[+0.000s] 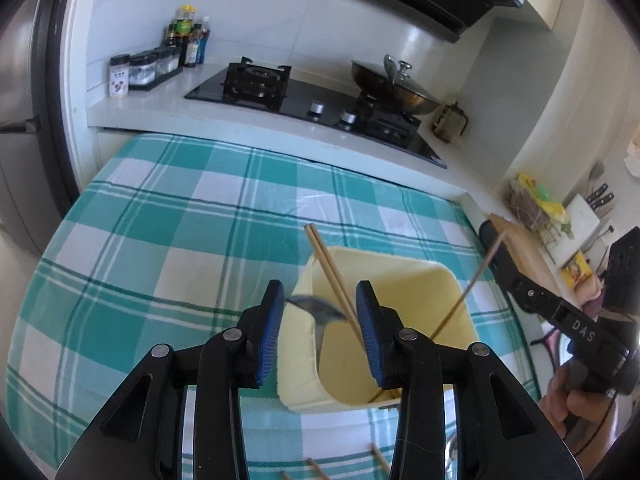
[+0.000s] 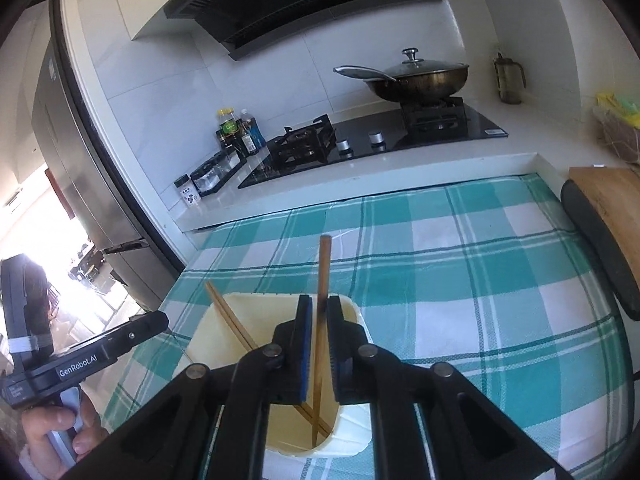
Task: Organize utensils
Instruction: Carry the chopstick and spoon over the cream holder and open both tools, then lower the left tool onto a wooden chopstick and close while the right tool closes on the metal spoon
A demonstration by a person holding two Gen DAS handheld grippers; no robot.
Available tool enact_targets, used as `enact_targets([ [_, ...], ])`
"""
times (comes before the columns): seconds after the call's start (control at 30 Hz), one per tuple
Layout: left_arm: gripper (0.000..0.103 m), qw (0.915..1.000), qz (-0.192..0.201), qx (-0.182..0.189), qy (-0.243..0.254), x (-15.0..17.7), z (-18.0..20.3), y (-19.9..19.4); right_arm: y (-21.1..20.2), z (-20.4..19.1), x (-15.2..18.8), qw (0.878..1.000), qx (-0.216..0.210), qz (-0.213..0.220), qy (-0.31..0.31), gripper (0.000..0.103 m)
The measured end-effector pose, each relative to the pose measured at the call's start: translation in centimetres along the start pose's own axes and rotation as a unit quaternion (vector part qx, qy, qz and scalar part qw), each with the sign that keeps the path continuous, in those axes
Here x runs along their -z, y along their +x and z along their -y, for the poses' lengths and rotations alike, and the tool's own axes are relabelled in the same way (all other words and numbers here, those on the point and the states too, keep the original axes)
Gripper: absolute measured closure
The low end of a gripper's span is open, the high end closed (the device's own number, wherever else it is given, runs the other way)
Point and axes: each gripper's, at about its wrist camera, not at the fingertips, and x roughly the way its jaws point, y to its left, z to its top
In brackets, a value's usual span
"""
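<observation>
- Left wrist view: left gripper (image 1: pixel 320 304) hangs over the near-left corner of the cream holder (image 1: pixel 404 280); jaws spread, blue pads (image 1: pixel 370 328) well apart.
- A spoon (image 1: pixel 318 308) sits blurred in the gap between those pads, bowl up, handle running down inside the holder. Neither pad touches it, as far as the blur allows.
- Chopstick pair (image 1: pixel 330 268) leans in the holder, tops sticking out past the far-left rim, low ends at the near bottom corner.
- Right wrist view: right gripper (image 2: pixel 320 312) is over the holder's (image 2: pixel 256 300) right rim; jaws slightly parted.
- A single chopstick (image 2: pixel 323 268) stands between the pads, upright, top above the fingertips, low end down inside the holder. Narrow gaps show on both sides, so no clamp on it.
- Left wrist view shows the same chopstick (image 1: pixel 476 272) leaning toward the right gripper (image 1: pixel 486 232).
- Holder stands on the green-and-white check tablecloth (image 1: pixel 168 232); loose chopsticks (image 1: pixel 378 460) lie on the cloth at the near edge.
- A hand (image 1: pixel 580 404) holds the right gripper's grip.
- Behind: stove (image 2: pixel 360 140), lidded wok (image 2: pixel 420 76), sauce bottles (image 1: pixel 188 38).
</observation>
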Motion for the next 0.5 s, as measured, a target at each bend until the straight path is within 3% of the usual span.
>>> enact_targets([
  [0.07, 0.05, 1.0, -0.001, 0.002, -0.002, 0.7, -0.4, -1.2, -1.1, 0.1, 0.4, 1.0, 0.001, 0.006, 0.005, 0.055],
  [0.2, 0.045, 0.9997, -0.019, 0.009, 0.01, 4.5, -2.2, -5.1, -4.9, 0.2, 2.9, 0.999, 0.01, 0.011, -0.034, 0.055],
  [0.3, 0.036, 0.999, -0.04, 0.005, 0.02, 9.7, -3.9, -8.2, -8.7, 1.6, 7.6, 0.997, 0.036, -0.007, -0.067, 0.055],
  [0.4, 0.033, 0.9979, -0.065, 0.002, 0.007, 15.9, -5.4, -10.3, -11.7, 3.9, 13.9, 0.991, 0.093, -0.038, -0.094, 0.055],
  [0.5, 0.032, 0.9963, -0.081, -0.028, -0.004, 21.0, -5.9, -11.1, -13.8, 6.4, 20.3, 0.978, 0.168, -0.066, -0.103, 0.055],
])
